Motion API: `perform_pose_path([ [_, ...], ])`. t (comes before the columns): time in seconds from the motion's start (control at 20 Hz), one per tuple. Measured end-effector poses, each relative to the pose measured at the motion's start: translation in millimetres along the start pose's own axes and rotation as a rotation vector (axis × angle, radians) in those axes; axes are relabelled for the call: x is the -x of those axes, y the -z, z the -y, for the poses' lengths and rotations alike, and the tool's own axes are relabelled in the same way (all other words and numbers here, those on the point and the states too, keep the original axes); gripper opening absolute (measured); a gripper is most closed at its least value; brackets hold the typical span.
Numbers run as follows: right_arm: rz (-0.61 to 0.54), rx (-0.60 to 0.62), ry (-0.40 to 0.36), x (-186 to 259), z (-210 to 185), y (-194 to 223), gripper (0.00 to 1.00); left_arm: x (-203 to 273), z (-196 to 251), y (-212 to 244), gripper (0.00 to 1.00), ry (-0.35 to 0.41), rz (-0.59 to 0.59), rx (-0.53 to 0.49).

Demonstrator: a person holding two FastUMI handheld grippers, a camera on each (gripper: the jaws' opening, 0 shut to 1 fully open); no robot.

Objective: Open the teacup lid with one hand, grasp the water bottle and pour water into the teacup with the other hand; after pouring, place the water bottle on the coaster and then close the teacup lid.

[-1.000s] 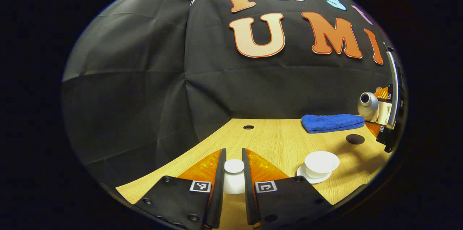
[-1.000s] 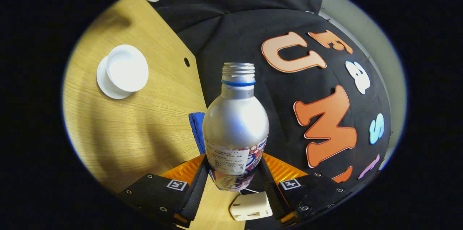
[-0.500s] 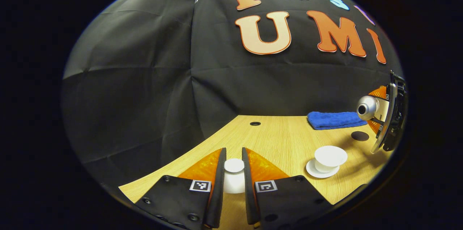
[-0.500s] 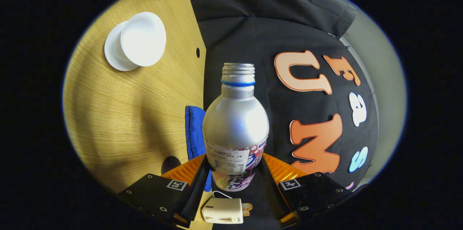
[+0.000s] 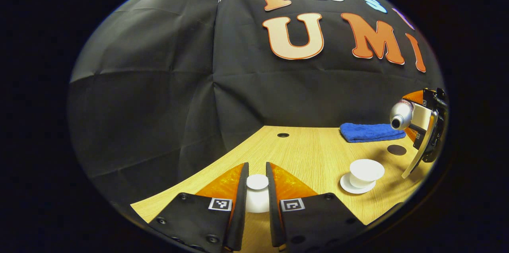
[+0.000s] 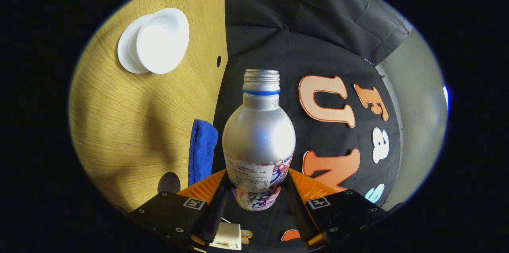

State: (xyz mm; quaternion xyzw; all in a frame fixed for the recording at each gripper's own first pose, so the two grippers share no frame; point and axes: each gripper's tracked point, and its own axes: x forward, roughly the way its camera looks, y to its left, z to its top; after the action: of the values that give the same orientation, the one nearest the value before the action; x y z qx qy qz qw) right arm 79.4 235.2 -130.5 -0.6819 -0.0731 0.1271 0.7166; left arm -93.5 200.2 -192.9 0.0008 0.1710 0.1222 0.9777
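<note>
My left gripper [image 5: 257,165] is shut on the knob of the white teacup lid [image 5: 257,183], held just above the wooden table's near left part. The open white teacup [image 5: 366,169] stands on its saucer [image 5: 346,187] to the right. In the right gripper view, my right gripper [image 6: 257,175] is shut on the silver water bottle [image 6: 258,141], uncapped. From the left gripper view the bottle [image 5: 399,115] lies tipped about level, mouth toward the cup, above and right of it. The teacup [image 6: 163,40] sits at upper left; no water stream is visible.
A folded blue towel [image 5: 372,131] lies at the table's back right. The dark round coaster [image 5: 396,149] sits between towel and cup; the coaster [image 6: 169,182] also sits beside the towel [image 6: 202,149]. A small hole [image 5: 282,135] marks the table's far edge. A white device [image 6: 226,239] lies below.
The right gripper has rolled further, tipping the bottle from slanted toward level and lifting it a little. The left gripper, still on the lid, has drifted slightly away from the cup.
</note>
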Motion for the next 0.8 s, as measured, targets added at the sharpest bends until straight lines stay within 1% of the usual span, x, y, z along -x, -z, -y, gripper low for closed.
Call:
perform_pose_path([
  [0.05,0.004,0.012,0.008,-1,3,0,0.77,-1,-1,0,0.31,-0.002,0.002,0.002],
  [0.15,0.012,0.032,0.024,-2,9,-2,0.78,-1,-2,2,0.31,-0.005,0.003,0.005],
  [0.2,0.019,0.048,0.034,-3,12,-5,0.77,1,-3,1,0.28,-0.007,0.001,0.005],
  [0.25,0.026,0.066,0.044,-4,15,-7,0.78,0,-3,1,0.31,-0.008,0.000,0.006],
  [0.3,0.034,0.082,0.048,-4,16,-10,0.78,1,-3,1,0.31,-0.007,-0.001,0.008],
  [0.35,0.036,0.092,0.048,-6,16,-9,0.78,1,-4,0,0.28,-0.009,-0.001,0.010],
  [0.4,0.038,0.100,0.051,-7,16,-9,0.78,2,-3,1,0.31,-0.010,-0.001,0.012],
  [0.55,0.057,0.148,0.071,-8,22,-14,0.78,2,-5,1,0.31,-0.015,-0.004,0.016],
  [0.6,0.061,0.159,0.075,-10,23,-15,0.74,3,-4,1,0.31,-0.015,-0.005,0.015],
  [0.65,0.068,0.173,0.077,-11,24,-16,0.78,4,-5,1,0.31,-0.018,-0.003,0.016],
  [0.8,0.078,0.199,0.091,-14,31,-15,0.78,4,-5,2,0.31,-0.020,-0.006,0.020],
])
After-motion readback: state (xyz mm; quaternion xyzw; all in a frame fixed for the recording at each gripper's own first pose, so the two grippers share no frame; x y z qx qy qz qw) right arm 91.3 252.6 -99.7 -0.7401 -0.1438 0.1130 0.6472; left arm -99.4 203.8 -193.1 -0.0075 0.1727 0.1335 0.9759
